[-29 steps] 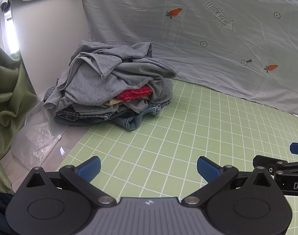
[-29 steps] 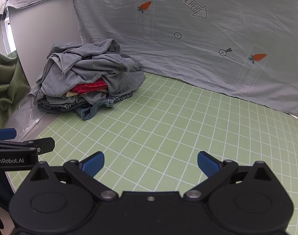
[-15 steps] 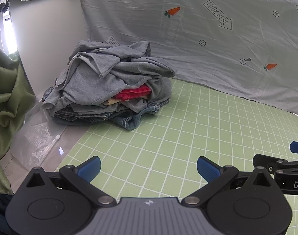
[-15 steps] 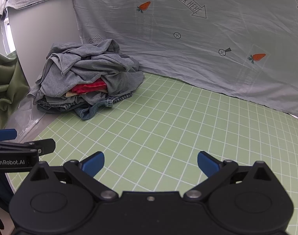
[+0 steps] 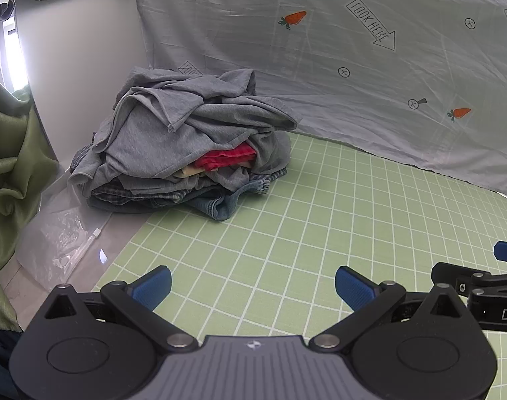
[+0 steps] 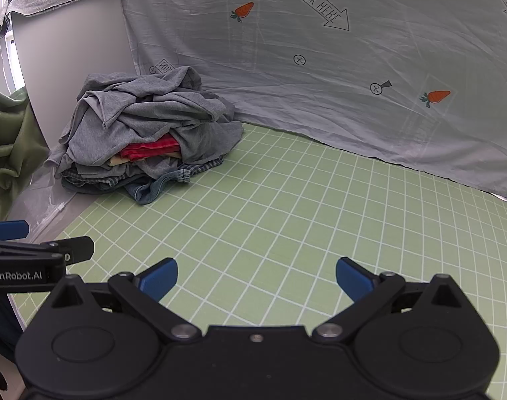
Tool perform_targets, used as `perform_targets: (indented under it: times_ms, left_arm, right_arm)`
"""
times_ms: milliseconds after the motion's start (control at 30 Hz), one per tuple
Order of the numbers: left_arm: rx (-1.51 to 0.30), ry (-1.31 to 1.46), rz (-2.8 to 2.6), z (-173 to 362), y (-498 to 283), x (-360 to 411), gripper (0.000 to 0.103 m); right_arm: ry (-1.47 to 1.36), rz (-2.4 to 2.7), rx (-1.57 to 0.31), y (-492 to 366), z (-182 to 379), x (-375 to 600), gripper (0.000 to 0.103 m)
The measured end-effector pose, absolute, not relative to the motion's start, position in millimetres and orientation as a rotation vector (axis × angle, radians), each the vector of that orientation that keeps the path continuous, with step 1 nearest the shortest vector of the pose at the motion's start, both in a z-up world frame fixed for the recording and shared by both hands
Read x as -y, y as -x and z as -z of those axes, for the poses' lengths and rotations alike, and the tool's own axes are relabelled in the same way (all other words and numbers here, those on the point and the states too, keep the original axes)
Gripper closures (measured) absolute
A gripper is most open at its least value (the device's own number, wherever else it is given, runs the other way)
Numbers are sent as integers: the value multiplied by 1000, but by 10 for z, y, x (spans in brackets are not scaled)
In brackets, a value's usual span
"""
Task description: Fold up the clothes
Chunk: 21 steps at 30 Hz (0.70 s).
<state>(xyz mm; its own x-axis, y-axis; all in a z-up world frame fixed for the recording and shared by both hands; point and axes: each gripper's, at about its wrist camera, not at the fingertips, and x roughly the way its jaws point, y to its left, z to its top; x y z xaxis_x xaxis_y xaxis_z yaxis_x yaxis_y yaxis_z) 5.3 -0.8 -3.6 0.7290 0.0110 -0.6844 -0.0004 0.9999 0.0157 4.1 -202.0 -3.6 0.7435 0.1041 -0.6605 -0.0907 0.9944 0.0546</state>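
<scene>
A pile of clothes lies at the far left of the green grid mat. Grey garments are on top, a red one in the middle, denim at the bottom. The pile also shows in the right wrist view. My left gripper is open and empty, low over the mat's near edge, well short of the pile. My right gripper is open and empty beside it on the right. Each gripper shows at the edge of the other's view.
A grey printed sheet hangs behind the mat. A white wall panel stands at the left with a cloth draped on top. Green fabric and a clear plastic bag lie left of the mat.
Both grippers have stayed open and nearly still. The views have drifted very slightly.
</scene>
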Motion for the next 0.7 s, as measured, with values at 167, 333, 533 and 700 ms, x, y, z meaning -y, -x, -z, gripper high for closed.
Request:
perform_targets:
  times_ms: [167,333,533,700]
  left_arm:
    - [-756,-14,-7,40,-59,8,0]
    - [-758,-14,-5,46,-56,6,0]
    - [-760,-10,-3,49,-55,2,0]
    - [-761,-9,-4,46,-60,7,0]
  right_arm:
    - [-20,-105,-726,-46,41,2014,1]
    - [-22,-104,-727,-51,44,2015,1]
    - [-23,-104,-728,-52,46,2021,1]
    - [-23,-105,-729,-50,49,2020,1]
